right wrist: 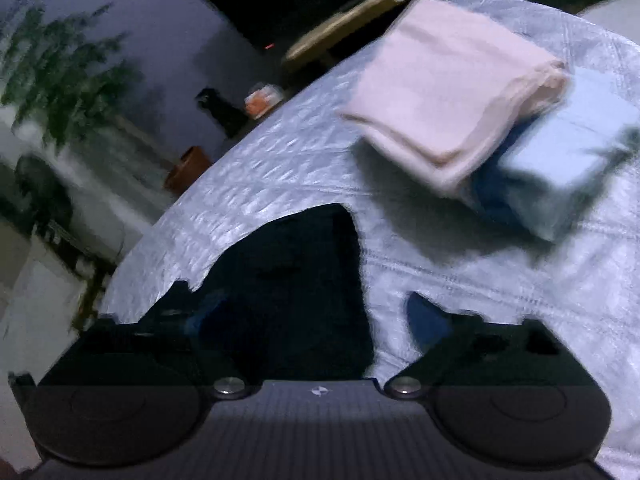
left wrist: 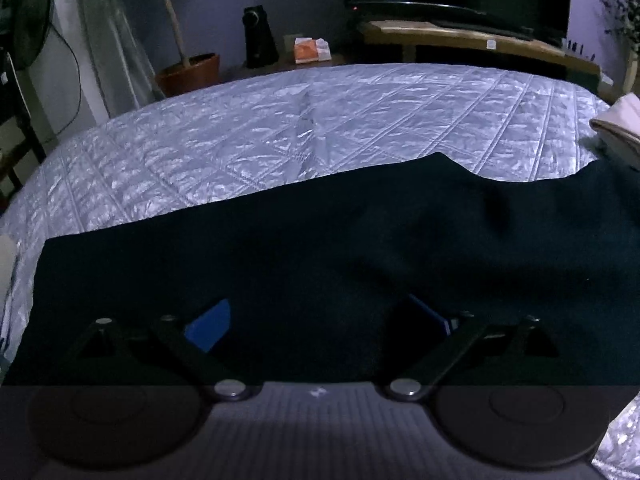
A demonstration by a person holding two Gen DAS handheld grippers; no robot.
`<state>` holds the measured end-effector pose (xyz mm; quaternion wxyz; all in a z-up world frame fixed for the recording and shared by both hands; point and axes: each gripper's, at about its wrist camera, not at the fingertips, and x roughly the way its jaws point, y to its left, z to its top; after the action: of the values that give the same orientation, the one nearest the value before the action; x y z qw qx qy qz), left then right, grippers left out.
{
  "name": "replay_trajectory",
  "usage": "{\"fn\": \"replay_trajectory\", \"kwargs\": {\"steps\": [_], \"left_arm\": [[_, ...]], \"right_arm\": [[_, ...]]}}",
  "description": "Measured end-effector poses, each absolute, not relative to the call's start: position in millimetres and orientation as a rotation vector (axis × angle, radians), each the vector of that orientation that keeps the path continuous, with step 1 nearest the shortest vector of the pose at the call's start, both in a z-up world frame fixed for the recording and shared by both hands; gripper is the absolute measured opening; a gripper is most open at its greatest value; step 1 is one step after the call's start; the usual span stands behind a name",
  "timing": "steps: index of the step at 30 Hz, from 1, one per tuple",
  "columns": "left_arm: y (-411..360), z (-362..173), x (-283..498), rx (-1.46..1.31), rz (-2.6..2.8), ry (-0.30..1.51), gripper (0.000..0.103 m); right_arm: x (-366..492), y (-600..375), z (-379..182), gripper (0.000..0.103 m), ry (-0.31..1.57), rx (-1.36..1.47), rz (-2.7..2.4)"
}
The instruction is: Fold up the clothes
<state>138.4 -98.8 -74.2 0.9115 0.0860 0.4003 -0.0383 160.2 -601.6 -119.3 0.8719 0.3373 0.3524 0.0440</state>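
A dark, almost black garment [left wrist: 320, 248] lies spread across the near part of a quilted silver bedspread [left wrist: 280, 128]. My left gripper [left wrist: 320, 324] hovers over the garment with its blue-padded fingers [left wrist: 210, 324] wide apart and nothing between them. In the right wrist view, which is blurred and tilted, a part of the same dark garment [right wrist: 288, 280] sticks out over the bedspread [right wrist: 480, 280]. My right gripper [right wrist: 320, 320] stands open above that part, with its right finger [right wrist: 428, 320] over bare quilt.
A folded pale pink cloth [right wrist: 444, 80] lies on top of folded blue and light blue pieces [right wrist: 560, 148] on the bed's right side; its edge shows as a pale pile [left wrist: 620, 120]. Beyond the bed are a potted plant [left wrist: 188, 72], a speaker [left wrist: 260, 36], a fan [left wrist: 24, 12] and a wooden TV stand [left wrist: 480, 40].
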Motion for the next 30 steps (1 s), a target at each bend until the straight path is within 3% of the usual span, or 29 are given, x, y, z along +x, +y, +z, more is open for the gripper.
{"fn": "replay_trajectory", "kwargs": {"steps": [1, 2, 3, 9, 12, 21, 26, 30], "left_arm": [[-98.6, -74.0, 137.4, 0.178, -0.077, 0.824, 0.098], [-98.4, -73.8, 136.3, 0.179, -0.075, 0.823, 0.100], [-98.5, -73.7, 137.7, 0.177, -0.074, 0.824, 0.101], [-104.3, -76.7, 145.8, 0.175, -0.069, 0.816, 0.102], [-97.9, -75.6, 147.6, 0.142, -0.061, 0.822, 0.101], [-78.8, -72.3, 153.2, 0.045, -0.036, 0.840, 0.079], [-40.1, -67.5, 158.0, -0.084, 0.043, 0.850, 0.078], [-9.6, -63.1, 158.8, -0.179, 0.102, 0.856, 0.078]], "right_arm": [[162.3, -599.7, -118.4, 0.095, 0.735, 0.700, 0.095], [164.4, -597.8, -117.4, 0.038, 0.733, 0.695, 0.099], [166.4, -595.8, -116.4, 0.031, 0.731, 0.689, 0.102], [178.8, -584.4, -110.5, 0.030, 0.721, 0.658, 0.122], [185.0, -578.7, -107.6, 0.024, 0.715, 0.643, 0.132], [183.4, -449.0, -24.4, 0.017, 0.590, -0.085, 0.231], [167.2, -346.2, -28.3, 0.015, 0.571, -0.446, 0.385], [159.2, -295.1, -51.5, 0.015, 0.596, -0.519, 0.492]]}}
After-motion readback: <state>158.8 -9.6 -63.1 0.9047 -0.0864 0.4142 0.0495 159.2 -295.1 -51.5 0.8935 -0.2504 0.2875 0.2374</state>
